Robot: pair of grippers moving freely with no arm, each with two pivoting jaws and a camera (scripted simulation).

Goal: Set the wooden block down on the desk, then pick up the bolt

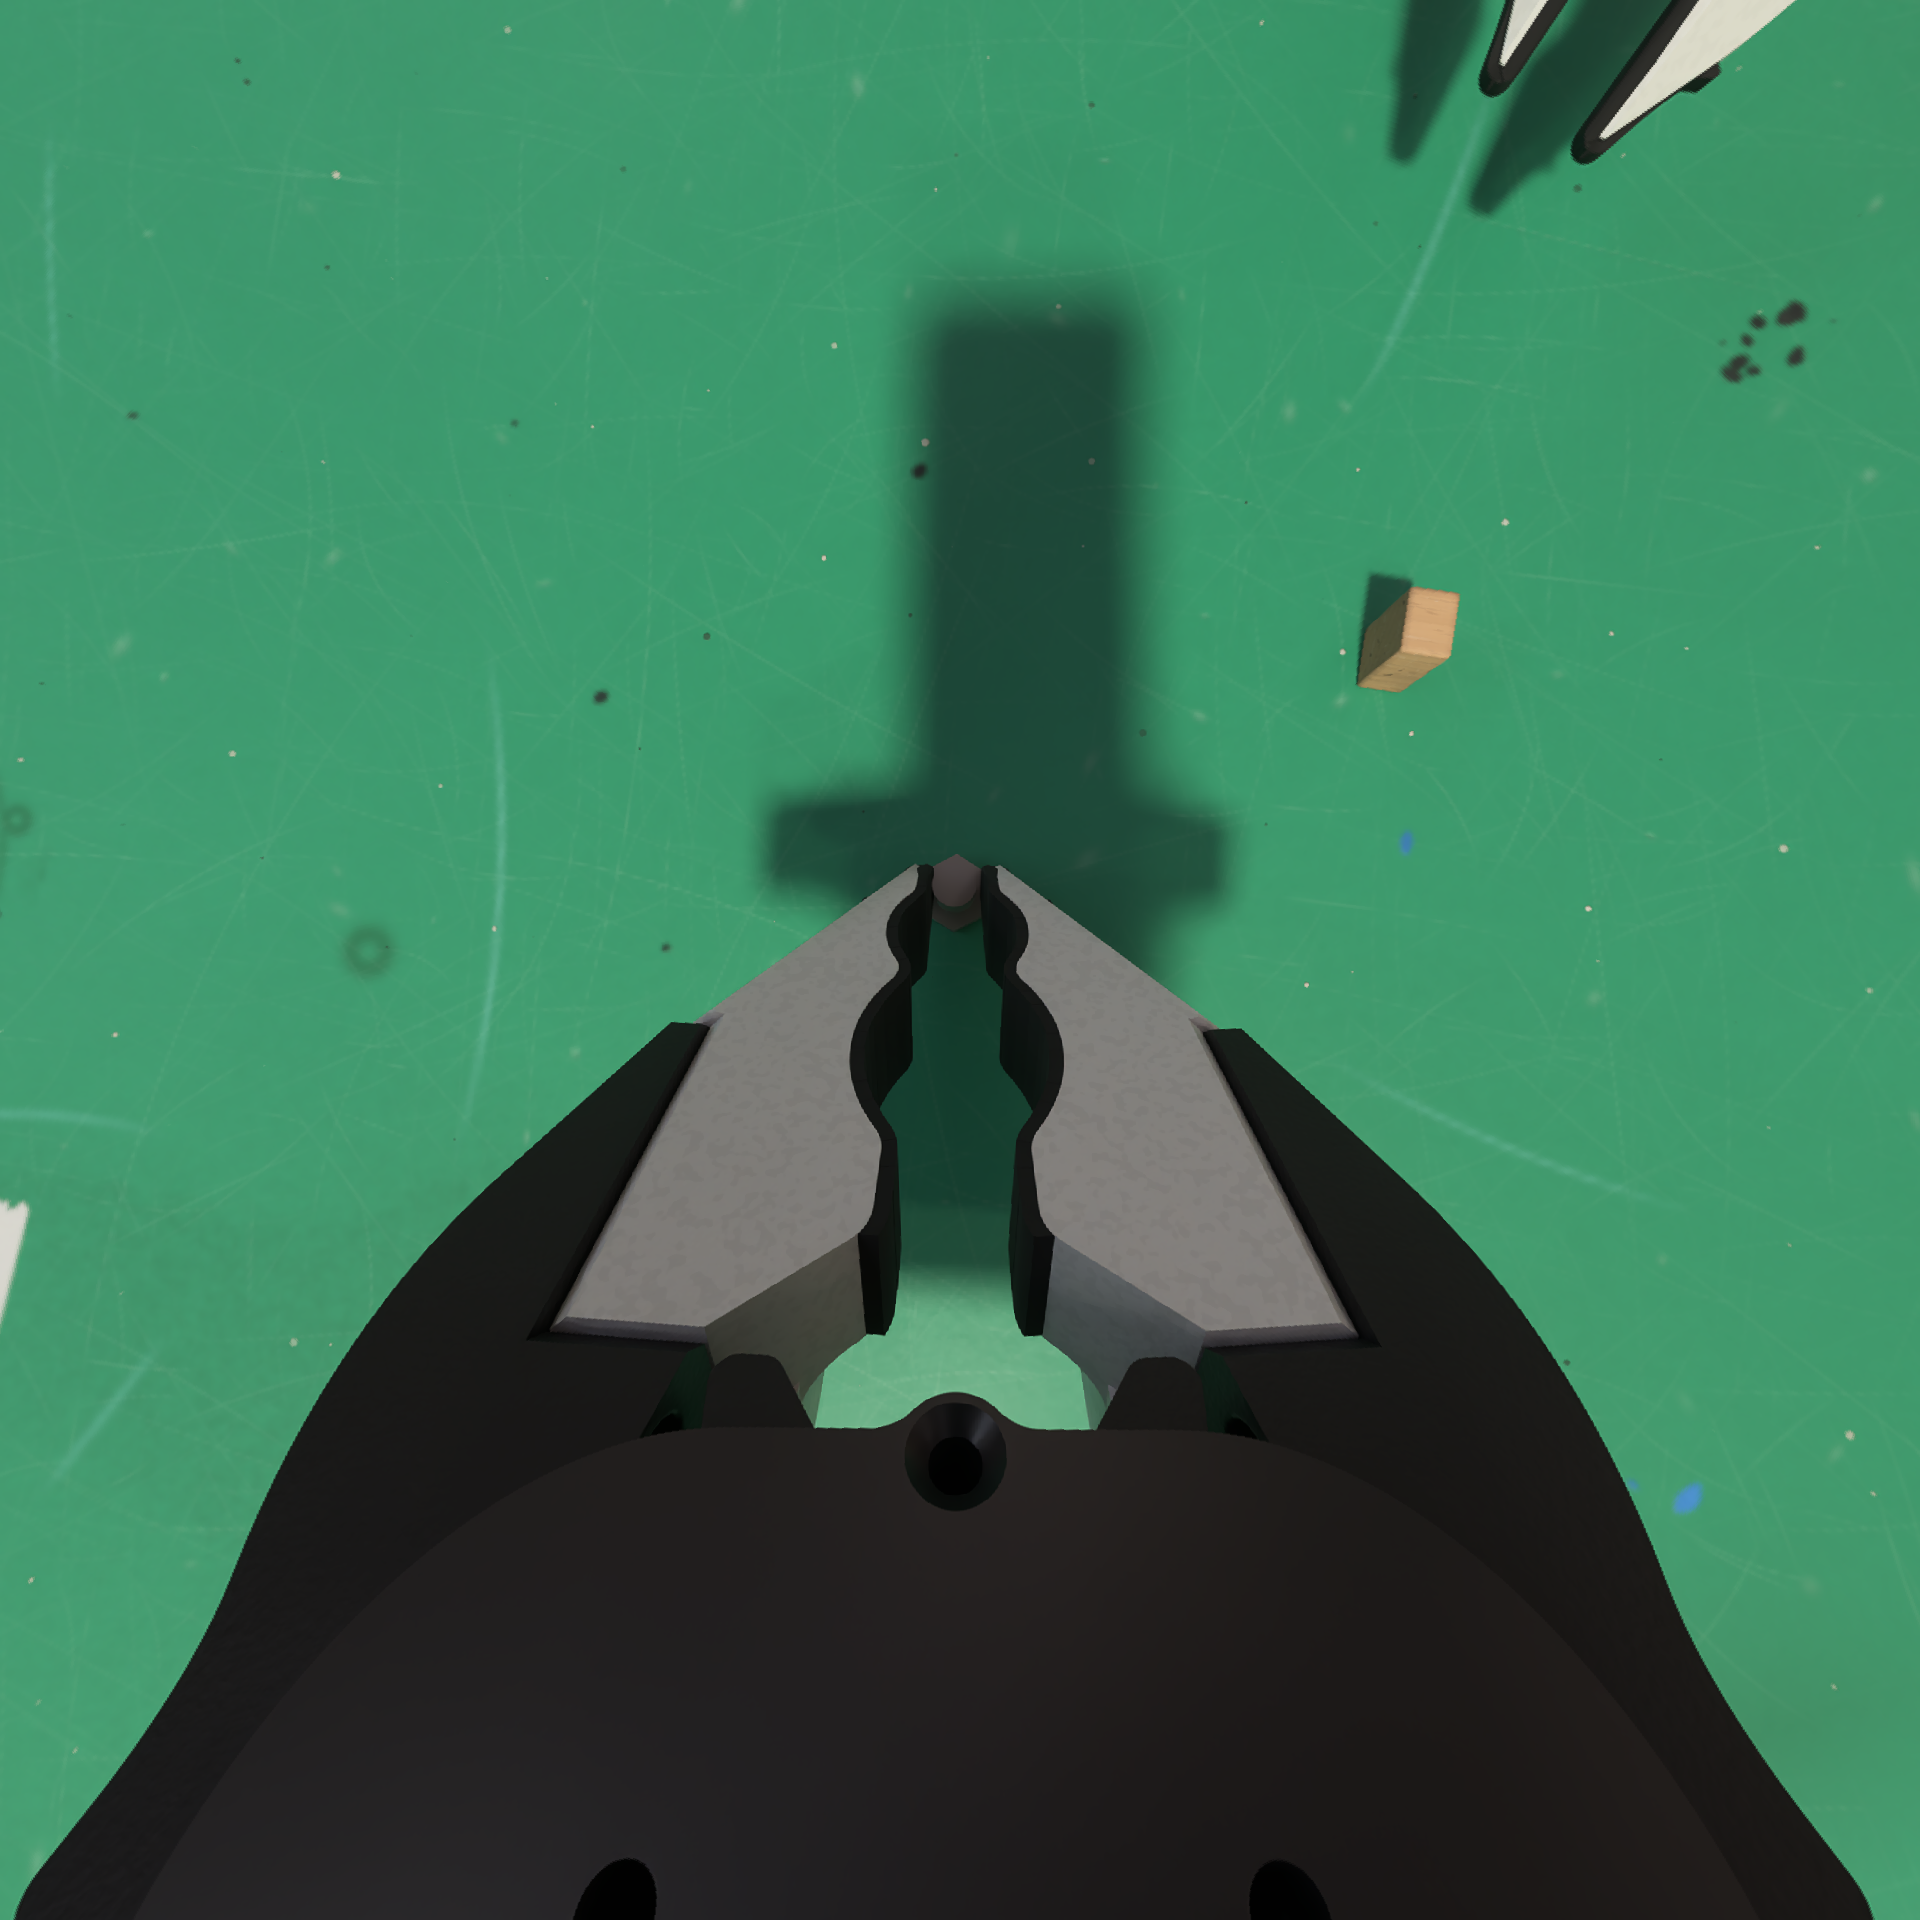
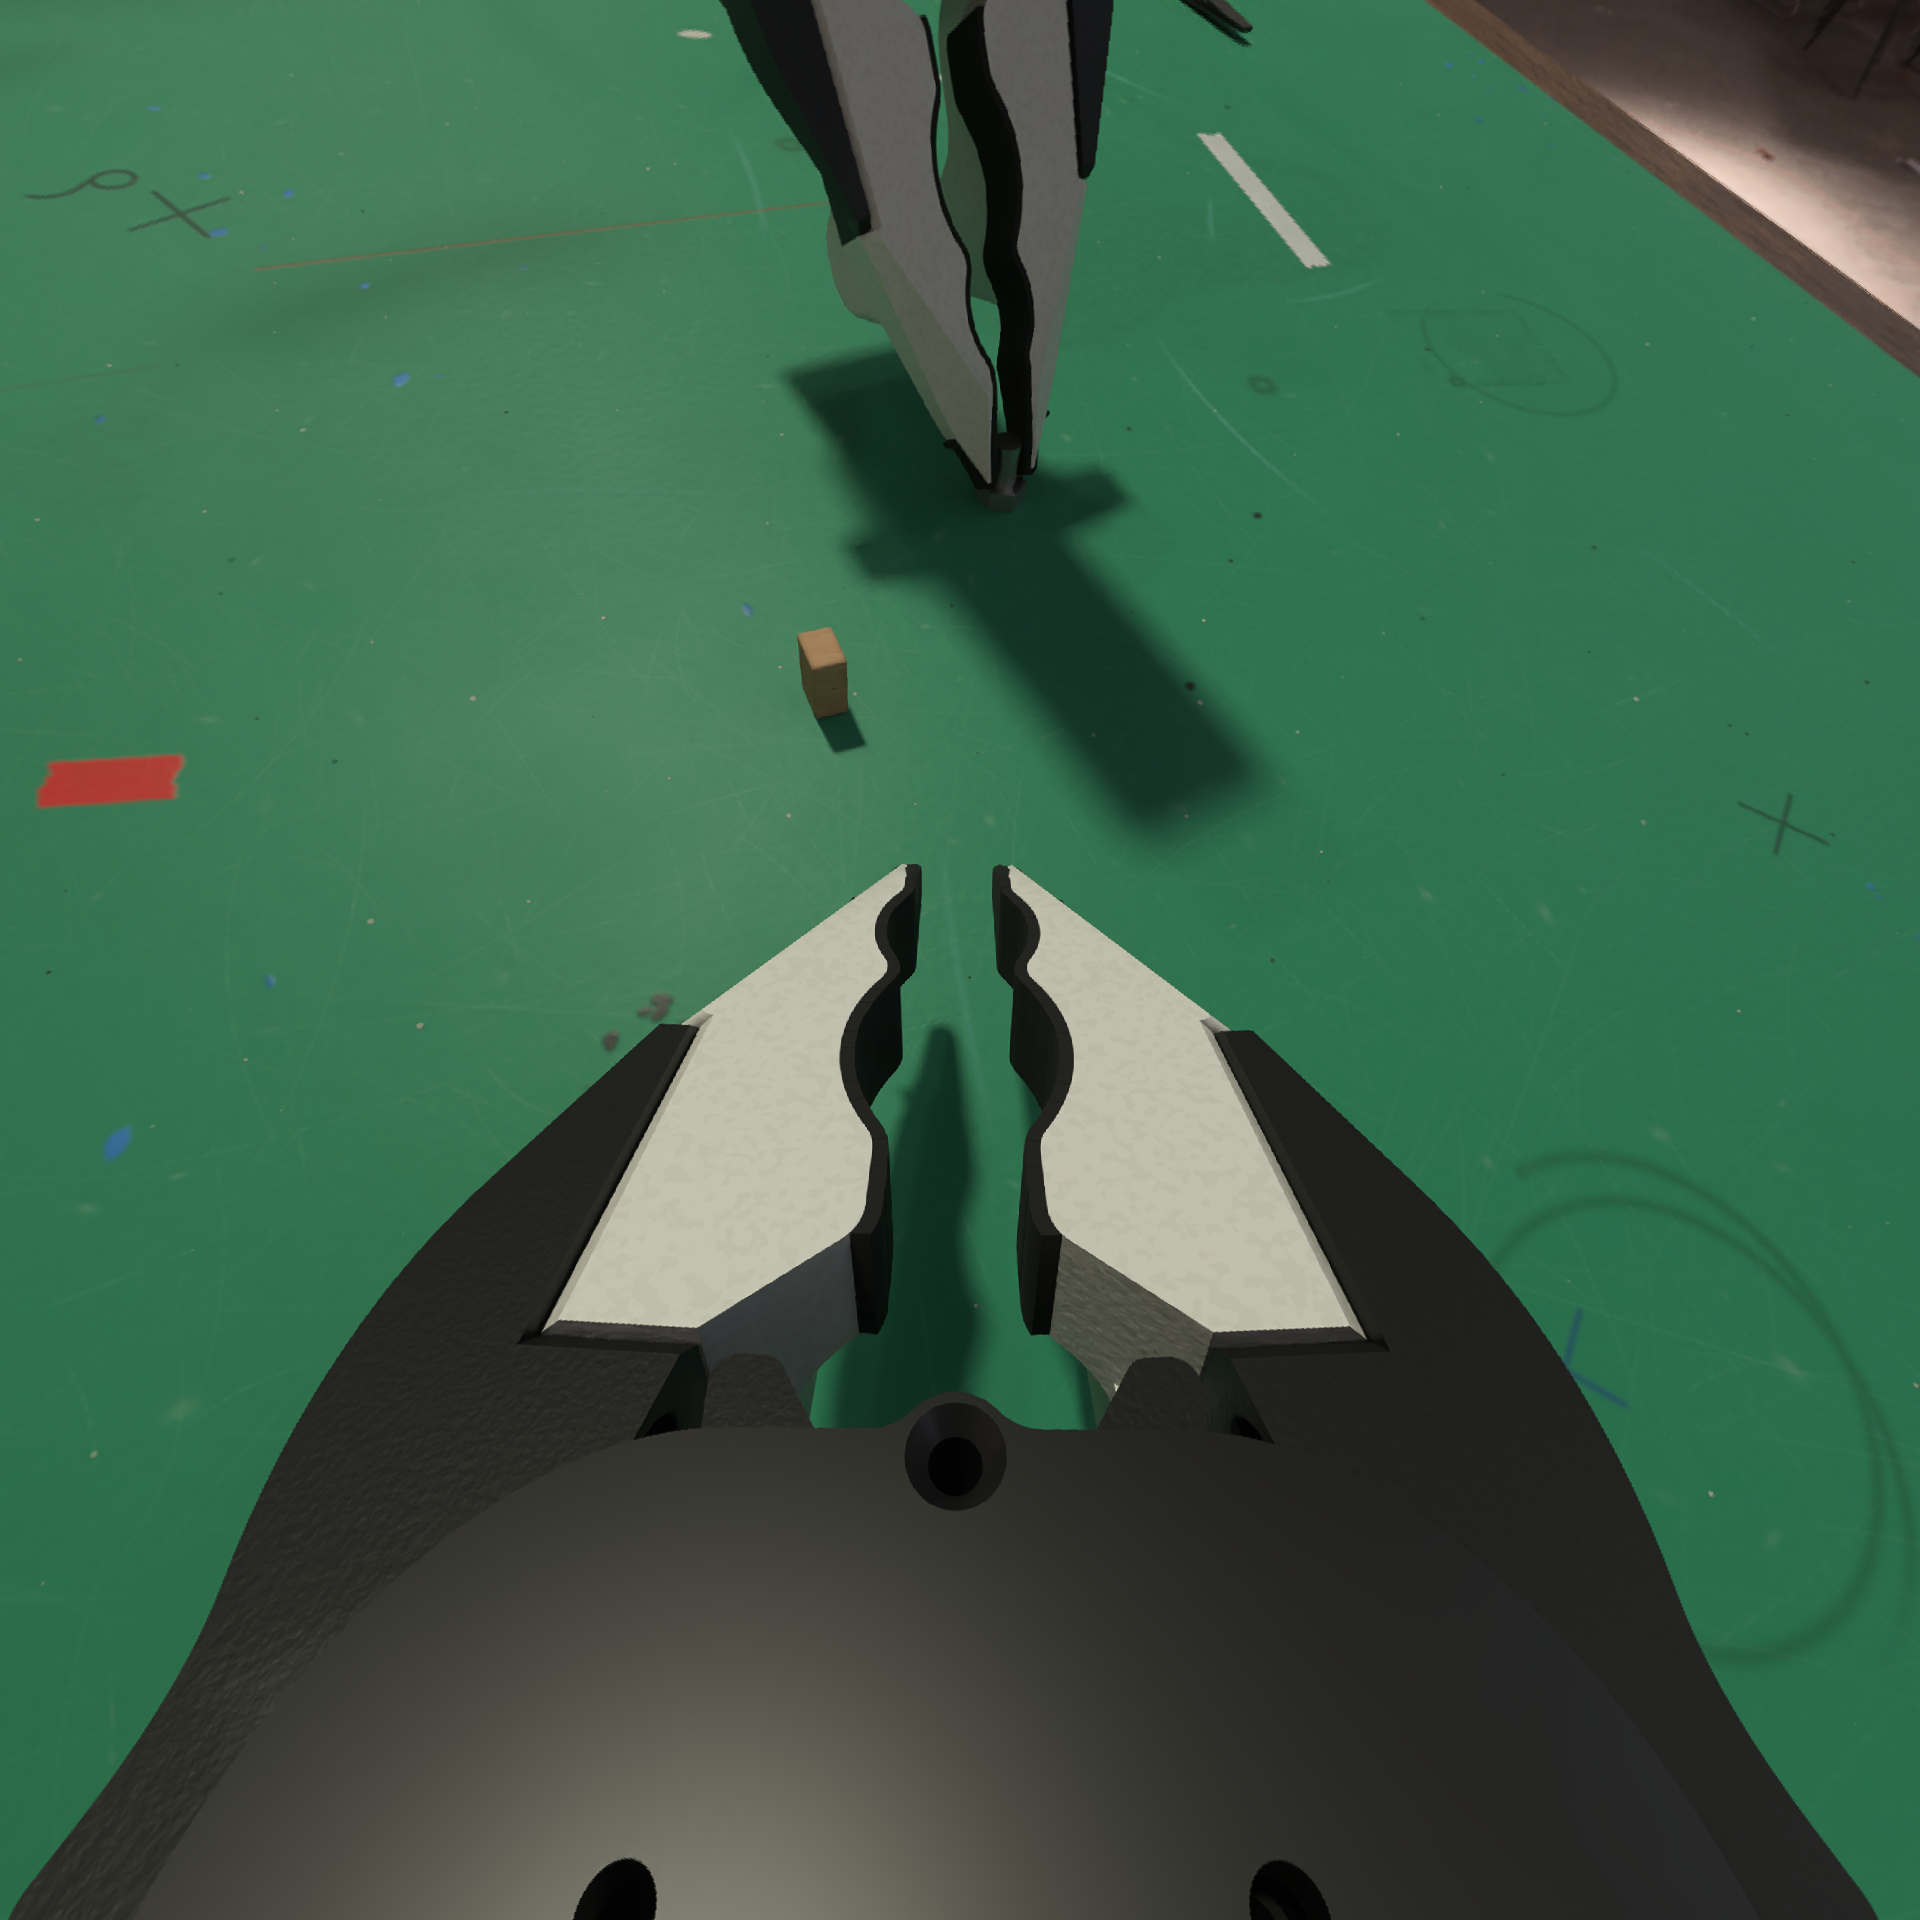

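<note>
The small wooden block [image 1: 1408,639] lies on the green desk mat [image 1: 416,520], free of both grippers; it also shows in the right wrist view [image 2: 823,672]. My left gripper [image 1: 955,883] points down at the mat and is shut on the grey bolt [image 1: 954,891], pinched at the fingertips. In the right wrist view the left gripper [image 2: 1001,462] holds the bolt [image 2: 1002,488] upright, its head at or just above the mat. My right gripper [image 2: 956,883] is empty, its jaws a narrow gap apart, hovering short of the block. Its fingertips [image 1: 1631,104] show at top right of the left wrist view.
A red tape patch [image 2: 109,779] lies at the left and a white tape strip [image 2: 1262,200] at the far right. The desk's wooden edge [image 2: 1714,177] runs across the top right corner. Pen marks and paint specks dot the mat.
</note>
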